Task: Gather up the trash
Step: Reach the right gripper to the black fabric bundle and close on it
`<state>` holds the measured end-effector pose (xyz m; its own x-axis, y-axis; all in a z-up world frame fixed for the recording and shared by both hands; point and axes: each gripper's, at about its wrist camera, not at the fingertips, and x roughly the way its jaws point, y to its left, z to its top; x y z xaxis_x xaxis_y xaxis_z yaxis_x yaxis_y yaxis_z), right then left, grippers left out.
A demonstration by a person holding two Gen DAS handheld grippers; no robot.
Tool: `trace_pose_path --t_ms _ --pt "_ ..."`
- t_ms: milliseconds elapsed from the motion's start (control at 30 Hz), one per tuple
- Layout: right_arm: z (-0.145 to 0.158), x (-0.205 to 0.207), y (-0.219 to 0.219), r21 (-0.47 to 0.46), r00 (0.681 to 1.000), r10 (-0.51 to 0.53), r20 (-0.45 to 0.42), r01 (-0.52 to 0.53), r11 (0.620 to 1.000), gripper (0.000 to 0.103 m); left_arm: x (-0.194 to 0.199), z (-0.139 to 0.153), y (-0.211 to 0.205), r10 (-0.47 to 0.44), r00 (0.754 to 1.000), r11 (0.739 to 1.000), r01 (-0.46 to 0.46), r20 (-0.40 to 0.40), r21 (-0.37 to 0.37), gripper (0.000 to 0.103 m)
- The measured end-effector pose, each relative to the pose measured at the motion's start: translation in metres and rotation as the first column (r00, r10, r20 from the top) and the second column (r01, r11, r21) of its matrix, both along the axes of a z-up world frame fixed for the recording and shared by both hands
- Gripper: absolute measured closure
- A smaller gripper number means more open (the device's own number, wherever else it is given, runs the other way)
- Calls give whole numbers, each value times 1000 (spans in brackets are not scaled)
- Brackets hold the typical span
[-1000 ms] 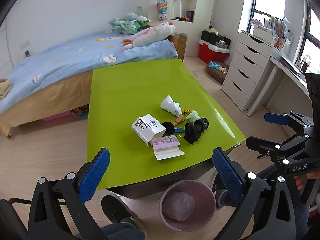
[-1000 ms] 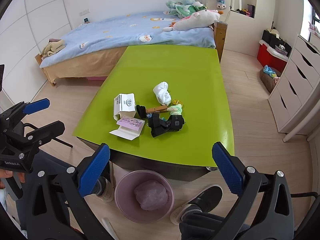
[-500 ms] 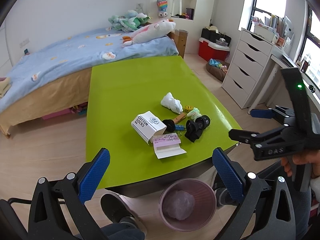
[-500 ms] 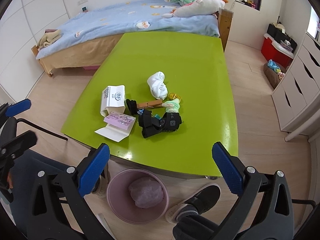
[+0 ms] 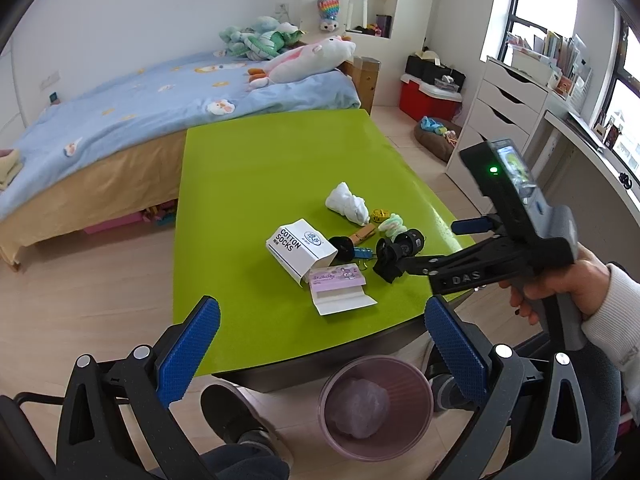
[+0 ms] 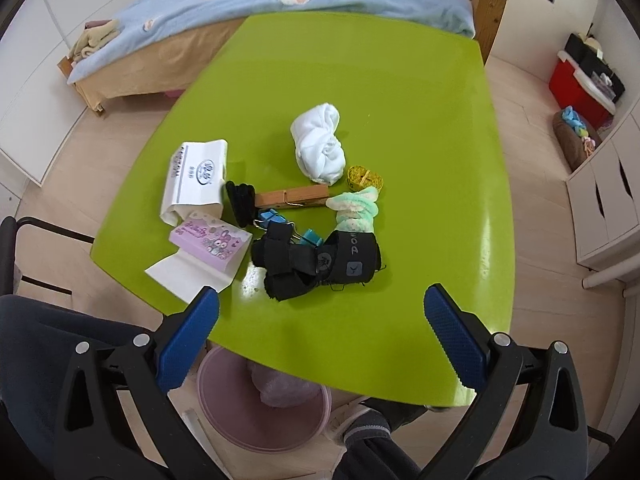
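A heap of small items lies near the front of the green table (image 5: 256,184) (image 6: 400,92): a white cotton-socks box (image 5: 301,249) (image 6: 196,178), a pink-and-white carton (image 5: 339,282) (image 6: 208,246), a white cloth wad (image 5: 347,204) (image 6: 320,144), a black wrist brace (image 5: 394,250) (image 6: 316,260), a wooden clothespin (image 6: 292,199), blue binder clips (image 6: 272,216) and a green-white sock (image 6: 356,206). A pink bin (image 5: 376,404) (image 6: 240,412) stands on the floor under the table's front edge. My left gripper (image 5: 320,348) is open and empty before the table. My right gripper (image 6: 320,332) (image 5: 440,244) is open and empty, just short of the black brace.
A bed with blue bedding (image 5: 132,104) and plush toys stands behind the table. A white drawer unit (image 5: 496,112) and a red box (image 5: 428,98) are at the right. A black chair (image 6: 16,248) is at the table's left. A shoe (image 5: 236,420) rests by the bin.
My right gripper has moved forward and down over the table's front edge, close to the black brace. My left gripper has stayed about where it was.
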<state>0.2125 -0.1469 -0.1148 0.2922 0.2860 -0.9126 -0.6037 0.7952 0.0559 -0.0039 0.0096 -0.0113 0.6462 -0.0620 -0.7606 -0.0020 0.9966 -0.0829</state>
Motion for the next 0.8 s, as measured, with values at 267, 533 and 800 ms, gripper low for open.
trace_pose_path --t_ms 267,533,800 --pt "-23 20 12 -42 998 0 -56 -3 999 3 1 -3 2 4 1000 1000 -4 -6 -7 5" --pt "-35 27 19 -32 997 14 -79 -16 999 3 1 -5 5 14 1000 1000 -14 -15 -9 5" --pt "-36 24 18 -19 998 21 -63 -23 1000 25 1 -9 6 19 1000 1000 -19 -24 -16 5"
